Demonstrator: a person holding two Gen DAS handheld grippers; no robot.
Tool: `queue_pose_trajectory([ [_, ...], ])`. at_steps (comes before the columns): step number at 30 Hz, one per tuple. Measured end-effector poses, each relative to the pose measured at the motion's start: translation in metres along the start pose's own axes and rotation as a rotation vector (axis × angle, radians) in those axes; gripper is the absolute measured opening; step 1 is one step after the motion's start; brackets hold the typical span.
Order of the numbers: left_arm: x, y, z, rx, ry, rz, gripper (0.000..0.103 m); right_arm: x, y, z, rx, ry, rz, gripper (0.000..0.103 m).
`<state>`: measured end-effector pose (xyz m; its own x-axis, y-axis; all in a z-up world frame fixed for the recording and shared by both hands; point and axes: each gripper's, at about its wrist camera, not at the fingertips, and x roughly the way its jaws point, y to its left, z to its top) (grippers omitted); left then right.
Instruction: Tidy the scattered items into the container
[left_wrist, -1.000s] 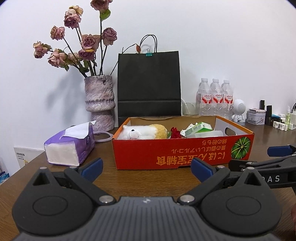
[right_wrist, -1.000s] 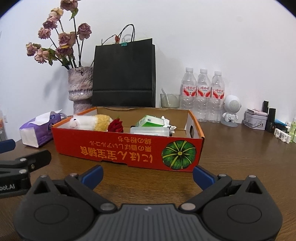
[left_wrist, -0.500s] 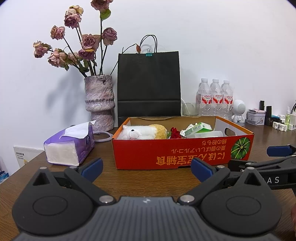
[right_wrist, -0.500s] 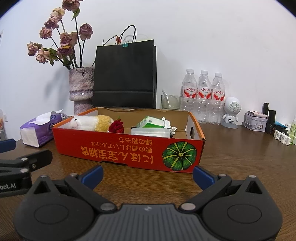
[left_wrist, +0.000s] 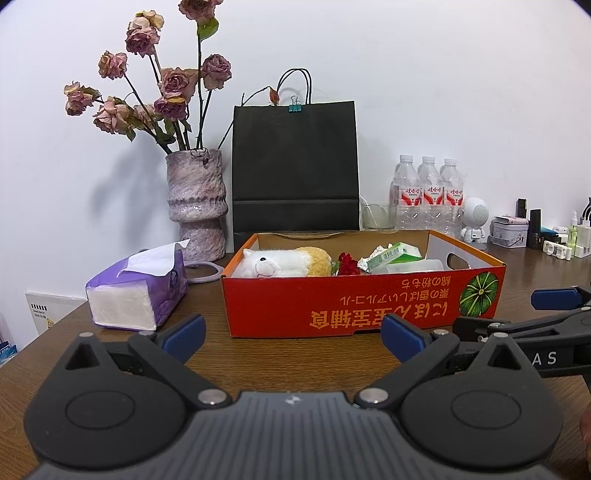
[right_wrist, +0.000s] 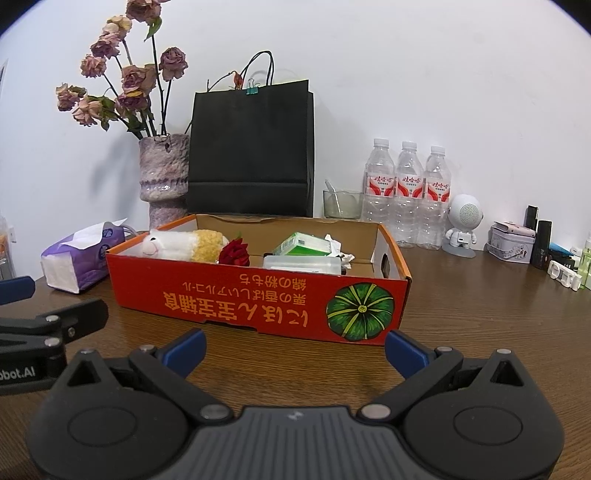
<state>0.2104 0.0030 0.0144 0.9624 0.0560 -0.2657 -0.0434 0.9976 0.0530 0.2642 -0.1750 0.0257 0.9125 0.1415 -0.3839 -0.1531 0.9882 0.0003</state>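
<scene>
The red cardboard box (left_wrist: 364, 310) sat on the bench (right_wrist: 480, 314) in front of the black paper bag (left_wrist: 295, 166), and it already held a plush toy (left_wrist: 284, 262) at its left end, a red rose (right_wrist: 235, 253) beside that, then a green carton (right_wrist: 304, 244), a clear plastic case (right_wrist: 301, 265) and some crumpled paper (right_wrist: 338, 251) toward its right end. The left tongs (left_wrist: 293, 334) and the right tongs (right_wrist: 295, 347) both hovered just short of the box's near wall, each spread wide and pinching nothing. Left of the box lay a purple tissue pack (left_wrist: 136, 291), perhaps the one item remaining; otherwise the tidying looked finished, or nearly so
</scene>
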Motion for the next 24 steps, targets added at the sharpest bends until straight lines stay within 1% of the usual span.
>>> queue_pose_trajectory([
  [24,0.0002,0.0013,-0.0007,0.0,-0.002,-0.017,0.103,-0.0004,0.0011,0.0002,0.0,0.002,0.0,0.103],
])
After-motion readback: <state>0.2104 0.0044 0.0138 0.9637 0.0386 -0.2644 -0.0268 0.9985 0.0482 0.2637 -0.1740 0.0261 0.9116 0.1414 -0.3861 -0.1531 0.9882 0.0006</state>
